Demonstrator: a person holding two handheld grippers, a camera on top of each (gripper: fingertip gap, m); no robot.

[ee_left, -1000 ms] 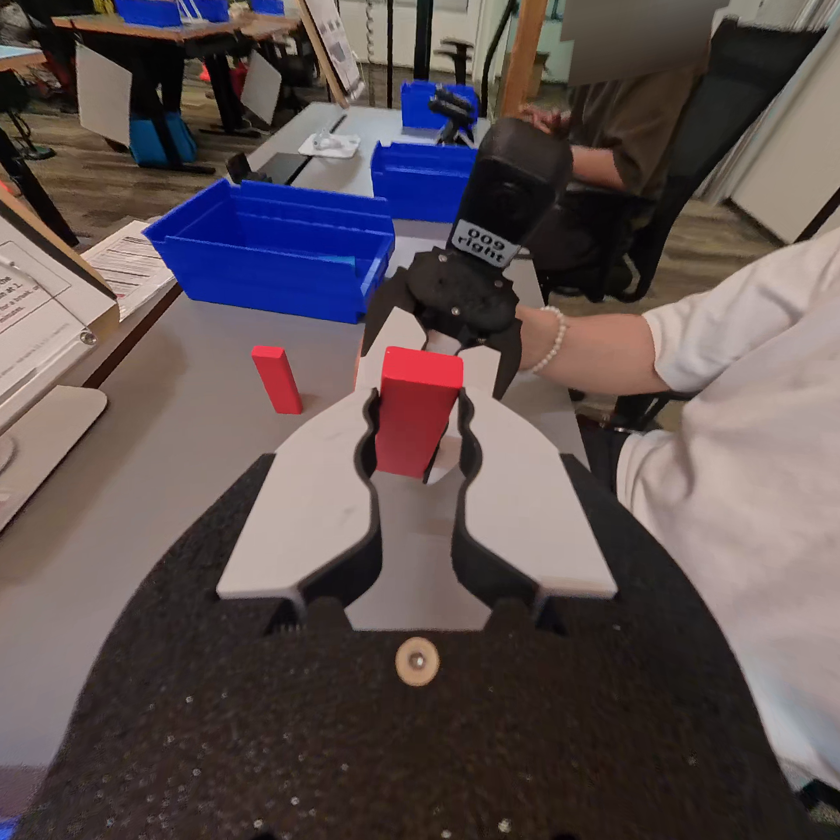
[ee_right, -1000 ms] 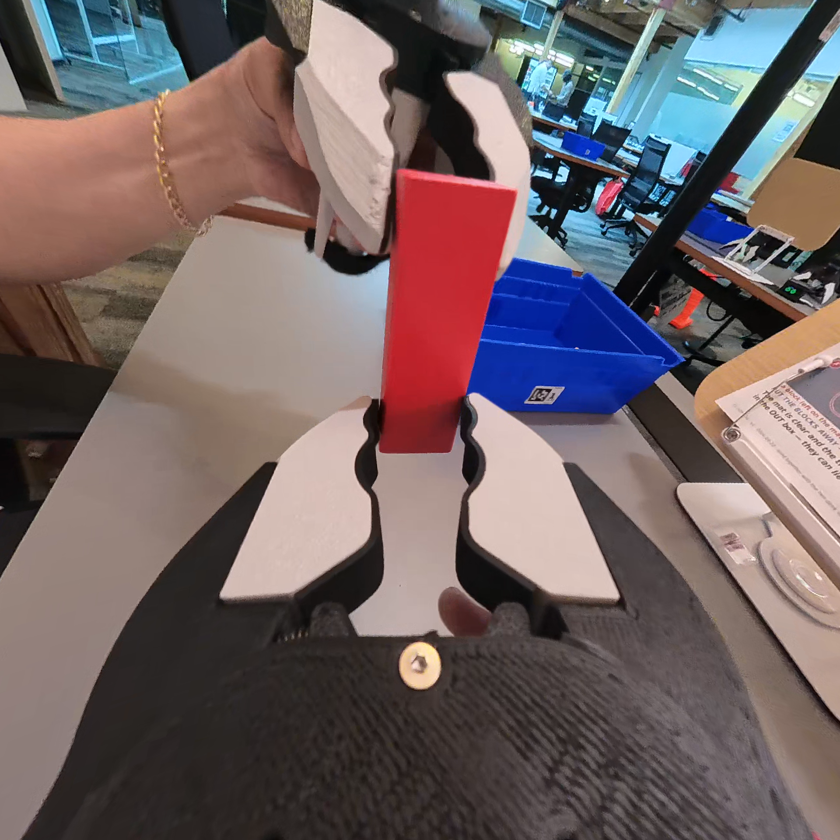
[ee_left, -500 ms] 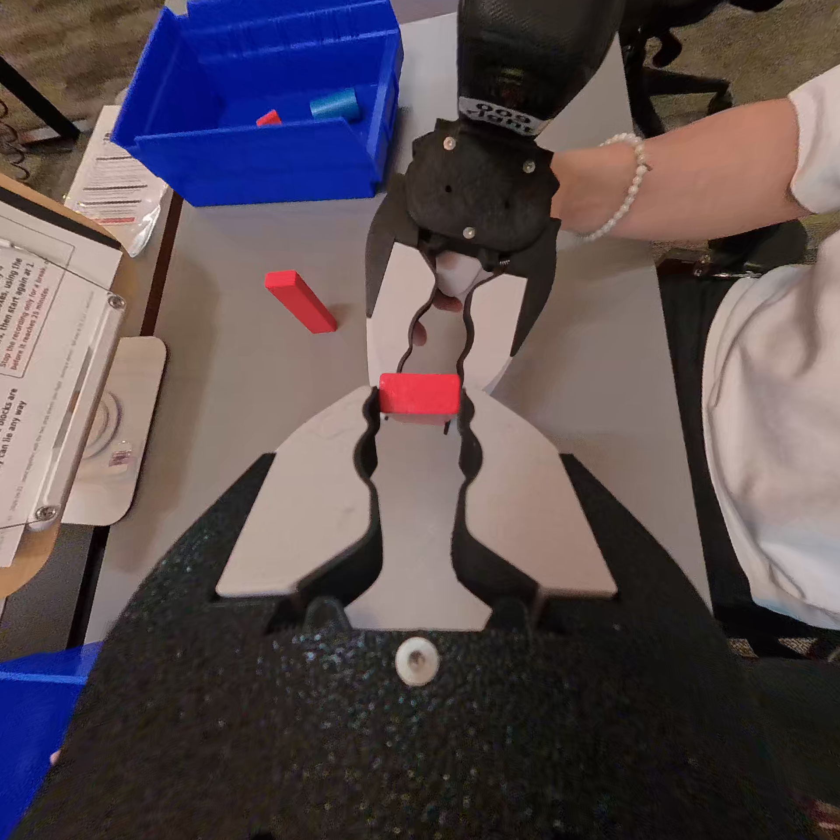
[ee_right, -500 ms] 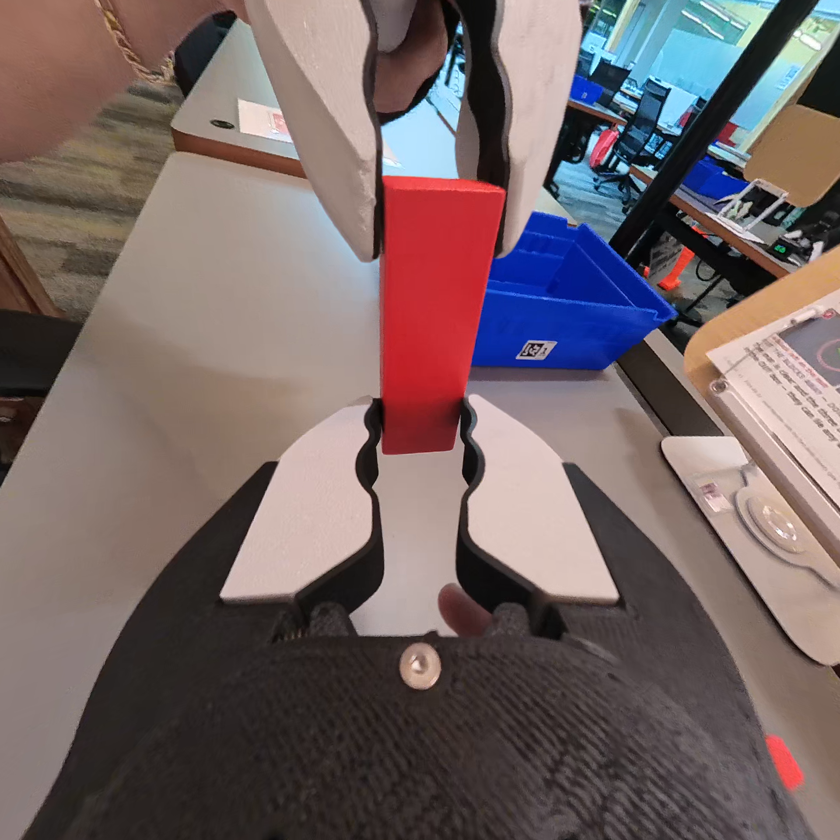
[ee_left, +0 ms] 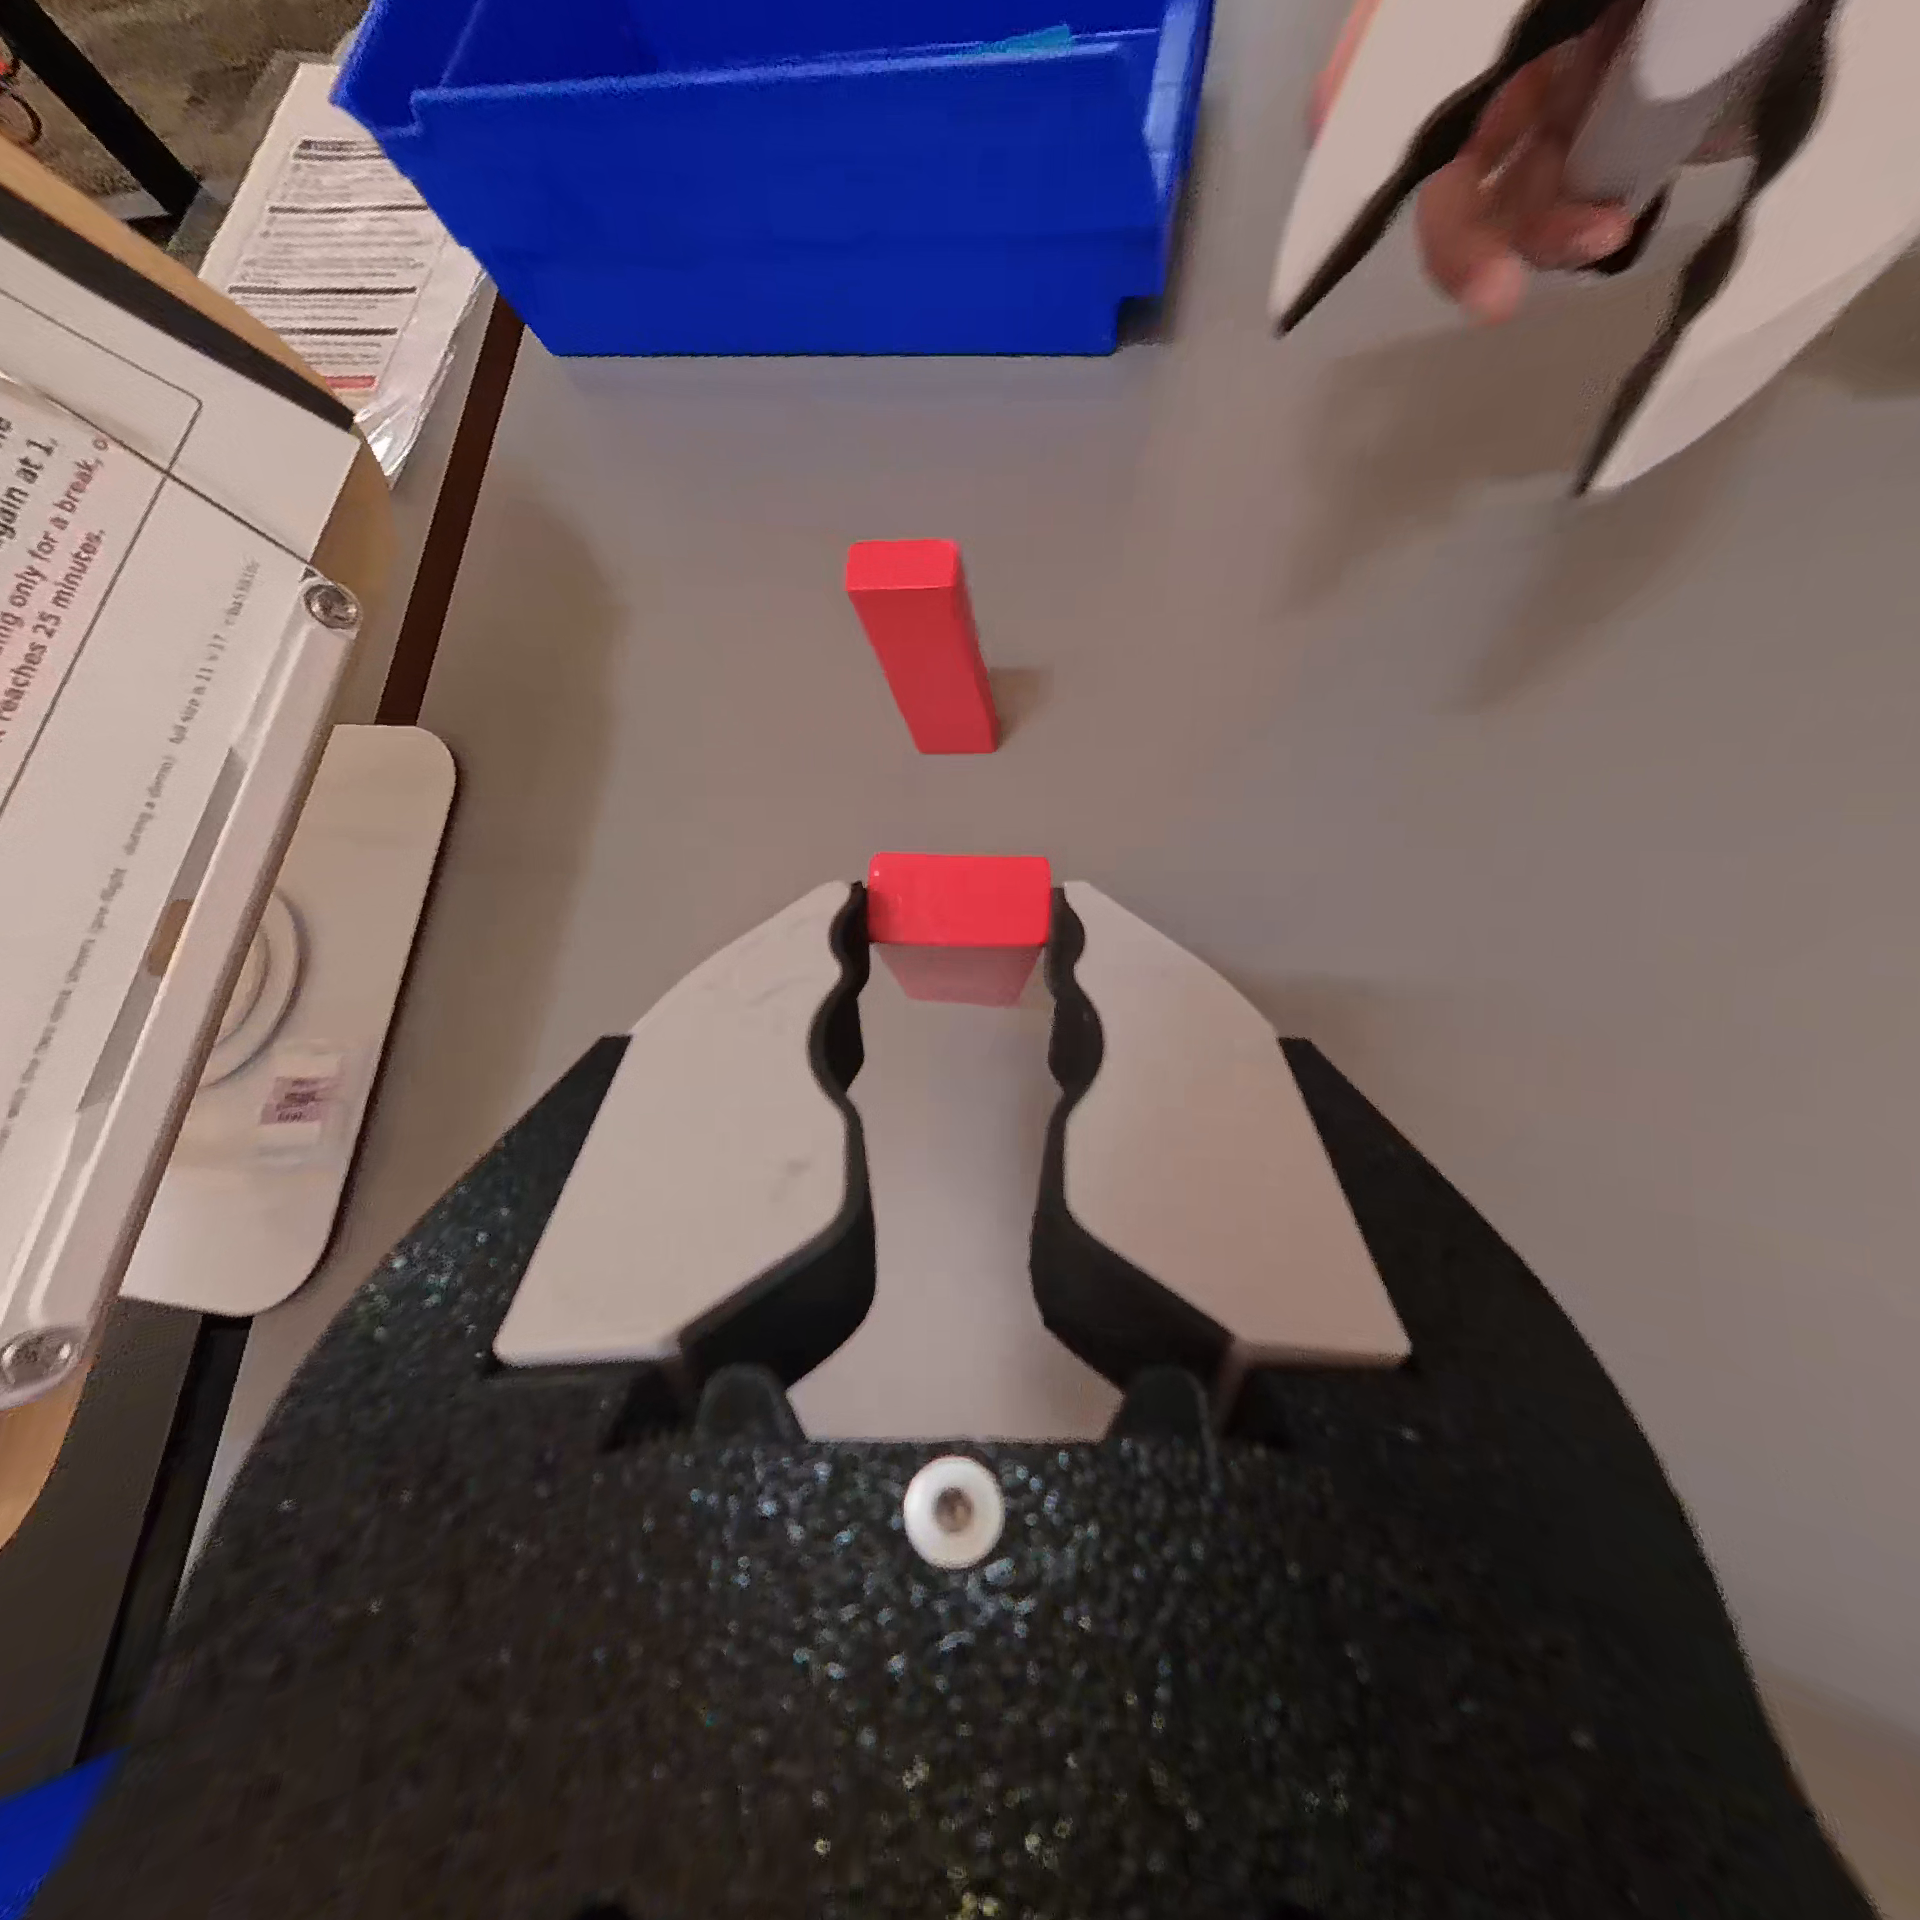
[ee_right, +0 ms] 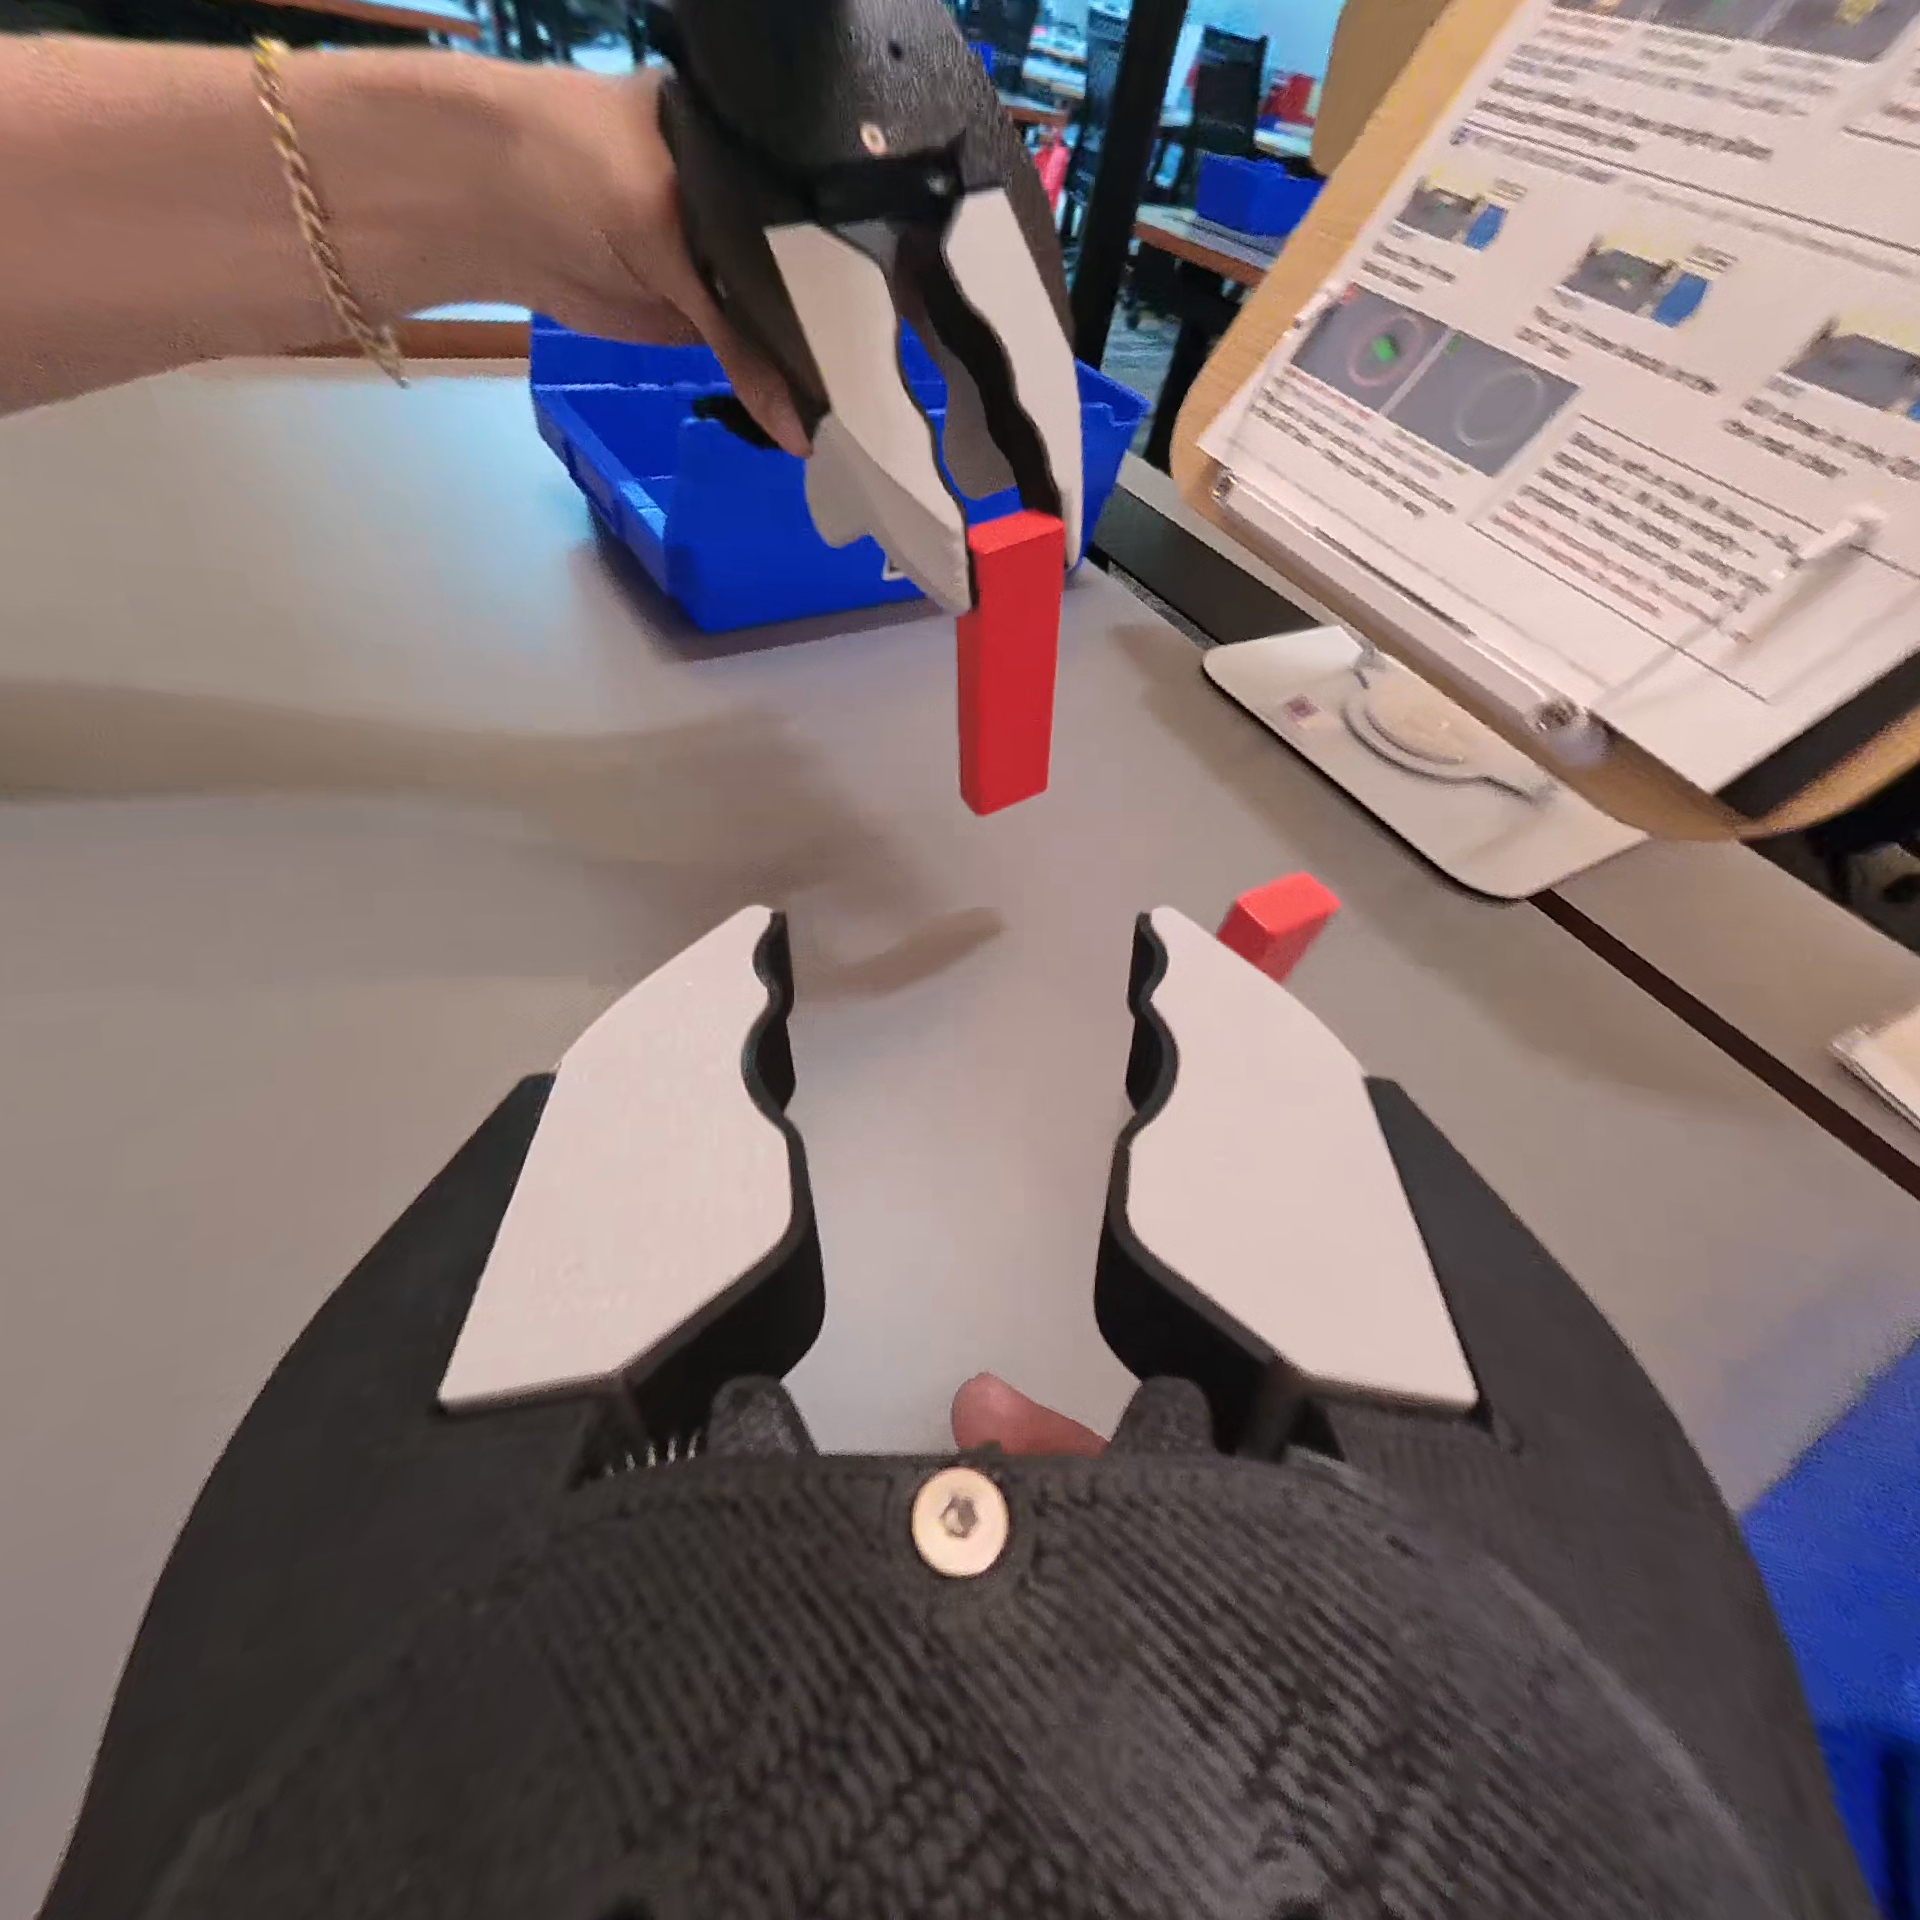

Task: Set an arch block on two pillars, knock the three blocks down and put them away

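Note:
My left gripper [ee_left: 956, 904] is shut on the top end of a red block [ee_left: 956, 920] and holds it upright above the grey table [ee_left: 1351, 935]. The right wrist view shows that gripper [ee_right: 1013, 551] with the block [ee_right: 1008, 665] hanging clear of the table. A second red block [ee_left: 925, 644] stands on the table just beyond the held one; it also shows behind my right finger [ee_right: 1278, 925]. My right gripper [ee_right: 956, 935] is open and empty, apart from the held block. In the left wrist view it [ee_left: 1621, 208] is blurred at the upper right.
A blue bin [ee_left: 790, 187] stands at the far side of the table, also seen in the right wrist view [ee_right: 727, 540]. A wooden sign stand with printed sheets [ee_right: 1558, 416] and its white base [ee_left: 312, 987] sit along the table's edge. Papers [ee_left: 343, 260] lie beside the bin. One gripper's finger ends stand about 12 cm off the other's.
My right gripper let go of the red block, opened and drew away. My left gripper kept the block and carried it to just in front of the standing red block.

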